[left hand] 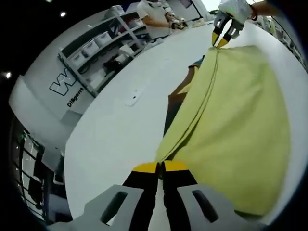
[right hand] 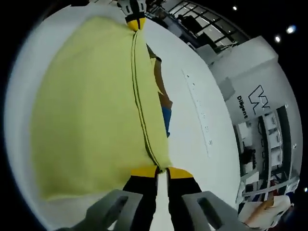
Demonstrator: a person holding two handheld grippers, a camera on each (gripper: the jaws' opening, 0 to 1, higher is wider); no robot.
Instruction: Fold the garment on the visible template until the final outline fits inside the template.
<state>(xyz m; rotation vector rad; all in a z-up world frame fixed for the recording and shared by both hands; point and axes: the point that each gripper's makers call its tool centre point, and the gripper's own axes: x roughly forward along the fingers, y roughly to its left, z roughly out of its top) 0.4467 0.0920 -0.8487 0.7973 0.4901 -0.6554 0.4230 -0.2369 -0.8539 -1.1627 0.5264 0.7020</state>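
- Left claw is clamped tight on one corner of the yellow garment, jaws pinched together right on the hem.
- Right claw is doing the same at the opposite corner, clenched on the fabric edge; you can also spot it at the far end in the left gripper view.
- The garment is stretched between the two claws, its stitched edge running in a straight line from one to the other, the rest draped down over the white table.
- Peeking out from under that edge there's something orange and blue, could be the template, can't really tell.
- Background: shelving with bins and a person at the far end of the table.
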